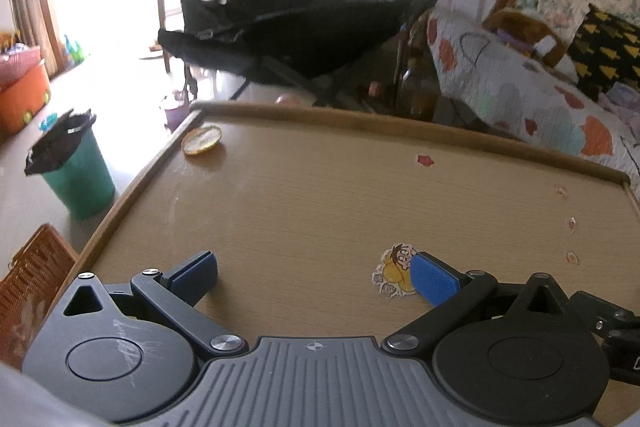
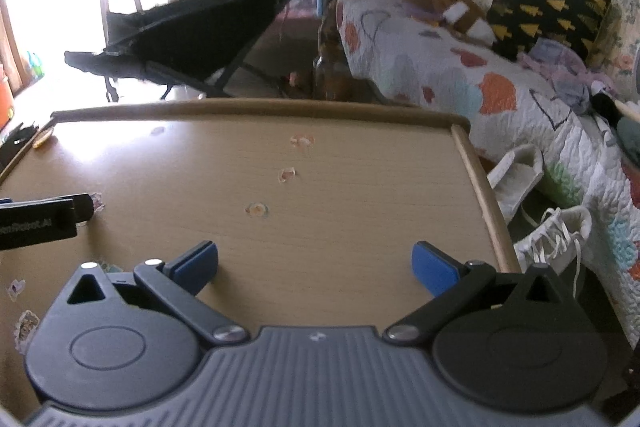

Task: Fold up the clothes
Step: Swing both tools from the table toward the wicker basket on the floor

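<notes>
Left gripper [image 1: 314, 277] and right gripper [image 2: 314, 267] spread wide over a wooden table [image 2: 360, 187], both holding nothing, no clothes on the tabletop, 2 white sneakers [image 2: 552, 239] beside it

Work surface: a light-brown wood-grain laminate table [image 1: 320, 195] with a raised, rounded wooden rim along its far and side edges. The top bears pale scuffs near the far left corner. Lying directly on it: a round orange-yellow piece resembling a fruit peel [image 1: 201, 140], just inside the far left corner near the rim. A worn cartoon sticker in yellow and white [image 1: 394, 273] is stuck flat to the near part of the top. A small dark-red sticker remnant [image 1: 425, 160] sits toward the far side. Three faded, partly peeled round stickers [image 2: 286, 174] run in a loose line toward the right edge. Further worn sticker scraps [image 2: 25, 323] mark the near left area.
</notes>
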